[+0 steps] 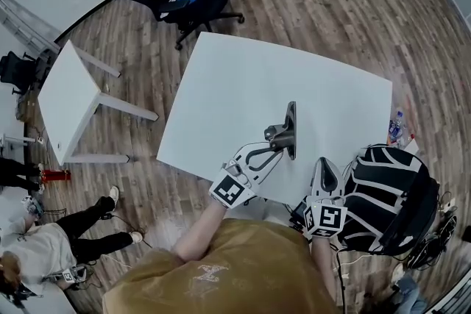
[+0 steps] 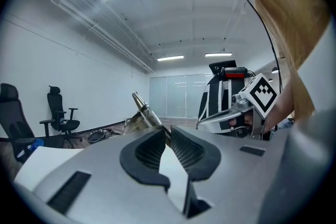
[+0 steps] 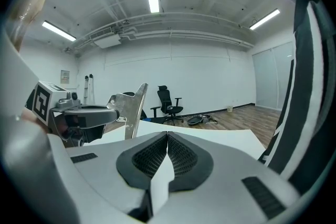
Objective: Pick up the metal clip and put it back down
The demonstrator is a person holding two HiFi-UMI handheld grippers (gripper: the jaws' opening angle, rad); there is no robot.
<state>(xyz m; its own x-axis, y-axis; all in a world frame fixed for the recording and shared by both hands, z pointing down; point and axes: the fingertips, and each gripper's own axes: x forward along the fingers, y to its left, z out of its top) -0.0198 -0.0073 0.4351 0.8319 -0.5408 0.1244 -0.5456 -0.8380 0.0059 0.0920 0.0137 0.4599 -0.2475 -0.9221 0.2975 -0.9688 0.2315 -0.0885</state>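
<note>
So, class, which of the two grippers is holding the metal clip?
The left gripper: its jaws are pinched on the handle of the metal clip. The right gripper sits beside it with its jaws shut on nothing.

In the left gripper view, the clip point(image 2: 143, 112) is largely hidden behind the fingers point(image 2: 186, 150). In the head view, the bench's point(image 1: 243, 84) near edge is covered by the wearer's torso point(image 1: 221, 272), and a seated person point(image 1: 40, 246) is cut off at the left edge.
</note>
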